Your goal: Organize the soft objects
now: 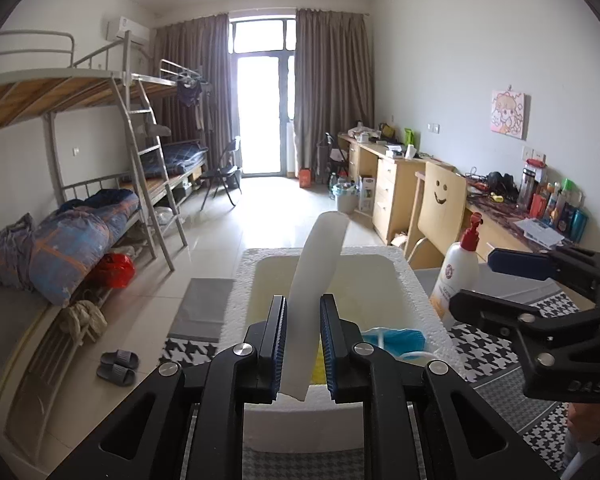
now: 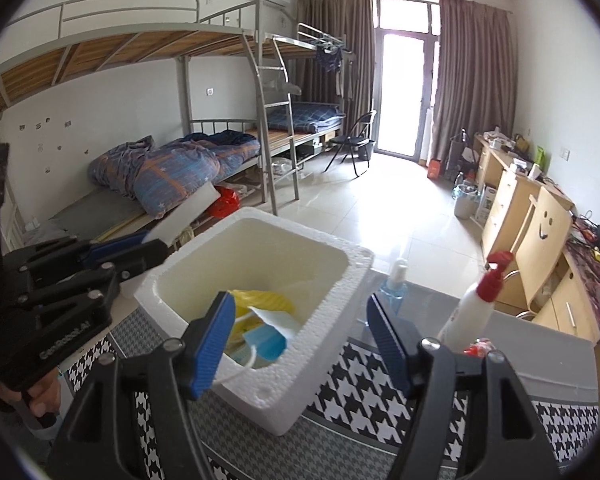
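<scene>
My left gripper (image 1: 303, 344) is shut on a long white foam strip (image 1: 318, 276) and holds it upright above the near edge of the white styrofoam box (image 1: 240, 280). In the right wrist view the left gripper (image 2: 150, 242) sits at the left of the box (image 2: 332, 300) with the strip (image 2: 188, 208) sticking out over its rim. Inside the box lie a yellow sponge (image 2: 264, 302) and blue face masks (image 2: 266, 344). My right gripper (image 2: 300, 340) is open and empty above the box's near right corner; it also shows in the left wrist view (image 1: 480, 284).
A white pump bottle with a red top (image 2: 472, 308) and a blue spray bottle (image 2: 394, 284) stand right of the box on the houndstooth-patterned table (image 2: 360, 392). Bunk beds with bedding line the left wall, desks and a smiley-face chair (image 2: 544, 224) the right.
</scene>
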Action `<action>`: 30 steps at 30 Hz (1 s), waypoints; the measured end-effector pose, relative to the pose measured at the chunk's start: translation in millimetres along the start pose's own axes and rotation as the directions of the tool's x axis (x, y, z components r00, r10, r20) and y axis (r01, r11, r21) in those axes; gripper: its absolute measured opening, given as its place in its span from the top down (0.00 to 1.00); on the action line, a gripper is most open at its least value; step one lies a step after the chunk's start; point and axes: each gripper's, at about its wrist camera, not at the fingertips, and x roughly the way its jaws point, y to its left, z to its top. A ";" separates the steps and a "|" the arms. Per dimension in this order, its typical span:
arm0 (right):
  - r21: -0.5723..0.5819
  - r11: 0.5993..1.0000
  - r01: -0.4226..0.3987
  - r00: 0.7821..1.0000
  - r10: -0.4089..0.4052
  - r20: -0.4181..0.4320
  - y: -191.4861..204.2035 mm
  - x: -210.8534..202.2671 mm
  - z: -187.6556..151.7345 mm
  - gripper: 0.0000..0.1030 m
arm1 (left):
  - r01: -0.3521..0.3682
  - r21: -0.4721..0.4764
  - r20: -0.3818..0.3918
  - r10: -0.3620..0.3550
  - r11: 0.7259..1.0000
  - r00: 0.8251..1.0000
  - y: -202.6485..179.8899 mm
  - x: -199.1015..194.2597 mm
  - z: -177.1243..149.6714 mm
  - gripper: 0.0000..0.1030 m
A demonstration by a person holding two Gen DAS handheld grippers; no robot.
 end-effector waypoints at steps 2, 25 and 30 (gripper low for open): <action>0.001 1.000 0.010 1.000 -0.010 0.007 -5.4 -4.8 -3.6 0.30 | 0.013 0.002 -0.008 -0.013 1.000 1.000 -1.2 3.9 0.6 0.83; 0.049 0.997 0.061 0.998 -0.062 0.020 -18.5 -21.4 -17.6 0.30 | -0.029 -0.014 -0.006 0.029 0.999 1.000 -6.5 7.9 0.7 0.04; 0.057 0.997 0.060 0.998 -0.062 0.032 -17.3 -29.3 -21.6 0.30 | -0.023 -0.021 0.011 0.023 1.000 1.000 -9.1 -5.4 -1.7 0.04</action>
